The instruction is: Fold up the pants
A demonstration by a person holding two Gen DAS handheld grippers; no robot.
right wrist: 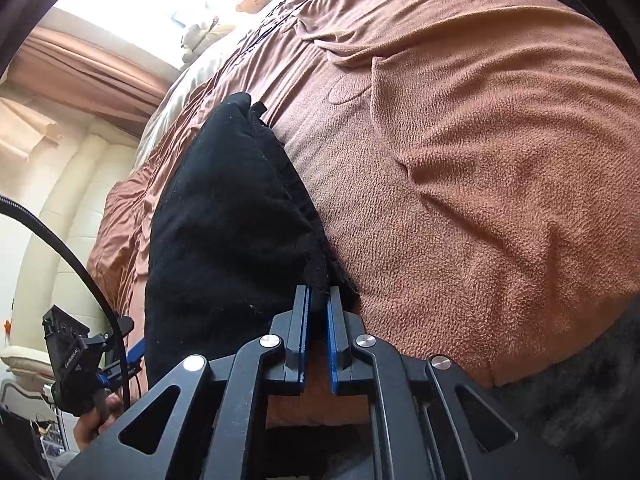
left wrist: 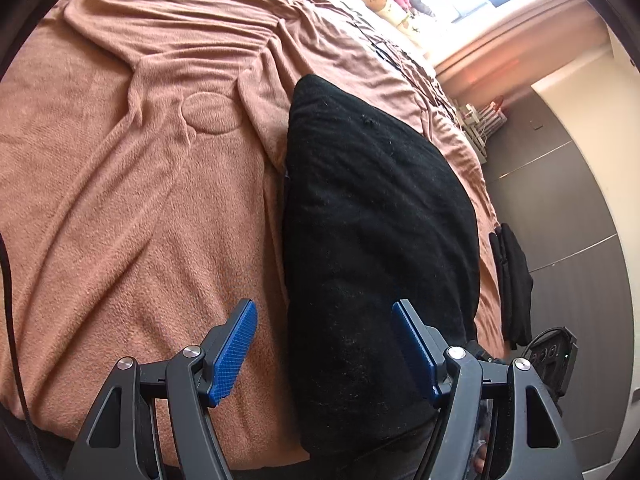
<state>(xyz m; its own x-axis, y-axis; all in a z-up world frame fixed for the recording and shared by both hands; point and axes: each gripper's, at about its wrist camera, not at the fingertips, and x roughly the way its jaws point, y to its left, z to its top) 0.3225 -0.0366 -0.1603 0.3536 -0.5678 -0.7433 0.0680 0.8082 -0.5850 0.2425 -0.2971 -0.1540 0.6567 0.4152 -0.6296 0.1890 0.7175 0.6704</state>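
Black pants [left wrist: 372, 232] lie folded lengthwise on a brown fleece blanket [left wrist: 120, 200] that covers a bed. My left gripper [left wrist: 324, 340] hovers over their near end, open. Its left pad [left wrist: 236, 348] is above the blanket and its right pad [left wrist: 412, 348] above the cloth, so the pants' left edge runs between them. In the right wrist view my right gripper [right wrist: 319, 300] is shut on the right edge of the pants [right wrist: 224, 232] near their near end, with black cloth pinched between the blue pads. A hand [right wrist: 90, 420] holds the left gripper [right wrist: 134, 354] at that view's lower left.
A second dark garment [left wrist: 514, 288] hangs at the bed's right edge, above a dark floor [left wrist: 560, 200]. Bear-print pillows [left wrist: 384, 0] lie at the far end under a bright window. A black cable [right wrist: 80, 264] arcs at the left. Brown blanket [right wrist: 480, 200] spreads right of the pants.
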